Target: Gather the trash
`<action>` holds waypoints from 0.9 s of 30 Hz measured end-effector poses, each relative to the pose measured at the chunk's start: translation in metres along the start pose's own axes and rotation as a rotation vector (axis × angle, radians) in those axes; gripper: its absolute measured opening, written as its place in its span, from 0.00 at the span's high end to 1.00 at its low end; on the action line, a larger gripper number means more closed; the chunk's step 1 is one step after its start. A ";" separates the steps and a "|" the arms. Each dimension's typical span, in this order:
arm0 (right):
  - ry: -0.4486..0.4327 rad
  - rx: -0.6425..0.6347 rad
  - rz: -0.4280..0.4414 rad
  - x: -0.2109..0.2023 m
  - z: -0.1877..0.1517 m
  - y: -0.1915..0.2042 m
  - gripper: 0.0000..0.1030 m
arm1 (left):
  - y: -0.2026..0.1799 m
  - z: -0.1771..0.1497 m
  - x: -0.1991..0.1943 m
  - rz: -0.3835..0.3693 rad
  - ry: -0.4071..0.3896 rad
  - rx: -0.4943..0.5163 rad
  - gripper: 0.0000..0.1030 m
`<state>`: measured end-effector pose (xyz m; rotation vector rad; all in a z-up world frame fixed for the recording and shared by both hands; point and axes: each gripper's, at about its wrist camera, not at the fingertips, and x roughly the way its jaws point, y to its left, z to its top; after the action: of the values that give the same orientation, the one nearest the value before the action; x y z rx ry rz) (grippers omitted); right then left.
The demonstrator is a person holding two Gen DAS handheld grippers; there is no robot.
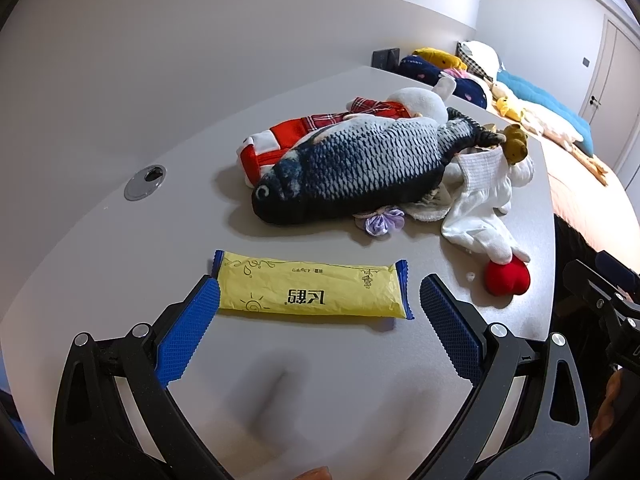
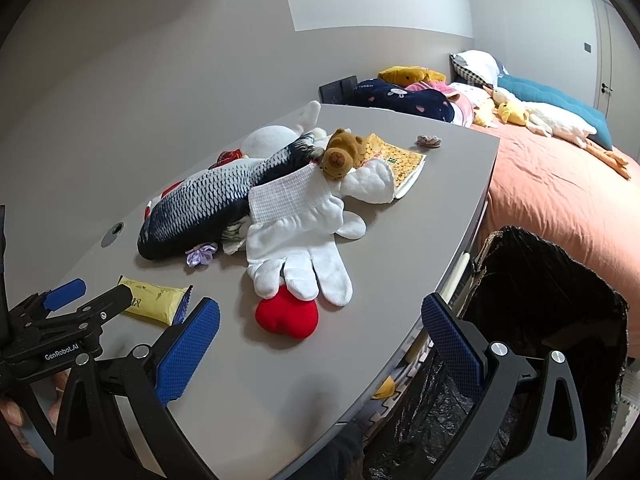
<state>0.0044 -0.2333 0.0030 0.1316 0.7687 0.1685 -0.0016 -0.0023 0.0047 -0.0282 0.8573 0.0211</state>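
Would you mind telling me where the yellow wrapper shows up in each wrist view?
Left wrist: the yellow wrapper lies flat at centre, crosswise between the open left claw tips.
Right wrist: the wrapper sits lower left, partly behind the left claw.
Shared landmark: the red heart to its right.

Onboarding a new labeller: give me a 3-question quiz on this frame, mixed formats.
1. True or false: the left tool is shut on the yellow wrapper.
2. Multiple choice: what lies partly on the red heart plush? A) fish plush B) white glove C) purple scrunchie
3. Fill in: the bin with the black bag stands between the table and the ____.

Key:
1. False; both fingers are spread, with the wrapper flat on the table.
2. B, the white glove.
3. The bed.
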 end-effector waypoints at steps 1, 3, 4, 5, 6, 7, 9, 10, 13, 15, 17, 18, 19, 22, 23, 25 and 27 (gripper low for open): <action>0.000 0.000 -0.001 0.000 0.000 0.000 0.03 | -0.001 0.000 0.000 0.001 0.001 0.001 0.06; -0.001 0.001 -0.001 0.000 0.000 0.000 0.03 | -0.001 0.001 -0.001 0.002 0.000 0.003 0.06; -0.001 0.000 -0.002 0.000 0.000 0.000 0.03 | -0.001 0.000 -0.001 0.002 -0.001 0.003 0.06; -0.002 0.001 -0.003 0.000 0.000 0.000 0.02 | -0.001 0.000 -0.001 0.001 0.000 0.003 0.06; -0.003 0.002 -0.003 0.000 0.000 0.000 0.02 | -0.001 0.001 -0.001 0.001 0.000 0.004 0.06; -0.002 0.001 -0.003 0.000 0.000 -0.001 0.03 | -0.001 0.000 0.000 0.000 0.000 0.005 0.06; -0.003 -0.001 -0.003 0.000 0.000 0.000 0.03 | -0.001 0.001 0.000 0.000 0.001 0.006 0.06; -0.003 -0.003 -0.004 0.000 0.000 -0.001 0.03 | -0.001 0.001 0.000 -0.001 0.002 0.006 0.06; -0.005 -0.005 -0.005 -0.001 -0.001 0.000 0.03 | -0.002 0.000 0.000 0.001 -0.001 0.009 0.06; -0.005 -0.004 -0.006 -0.001 -0.001 -0.001 0.02 | -0.001 0.000 0.000 0.001 -0.001 0.007 0.06; -0.004 -0.003 -0.006 -0.001 -0.001 -0.001 0.02 | -0.001 0.000 0.000 0.001 -0.002 0.006 0.06; -0.002 -0.004 -0.006 -0.001 -0.001 0.000 0.02 | -0.001 0.001 0.000 0.000 -0.001 0.006 0.06; -0.001 -0.006 -0.007 0.000 -0.001 0.000 0.02 | -0.002 0.000 0.000 0.003 -0.002 0.007 0.06; 0.002 -0.010 -0.007 0.001 -0.001 0.001 0.02 | -0.002 0.000 -0.001 0.006 -0.005 0.009 0.06; 0.002 -0.010 -0.006 0.001 -0.001 0.001 0.03 | -0.002 0.000 -0.001 0.007 -0.007 0.009 0.06; 0.003 -0.008 -0.008 0.001 -0.001 0.001 0.02 | -0.001 0.001 -0.001 0.008 -0.009 0.011 0.06; 0.004 -0.005 -0.009 0.002 -0.001 0.001 0.02 | -0.001 0.001 -0.001 0.008 -0.009 0.011 0.06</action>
<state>0.0047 -0.2320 0.0009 0.1235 0.7732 0.1623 -0.0019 -0.0033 0.0058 -0.0143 0.8484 0.0243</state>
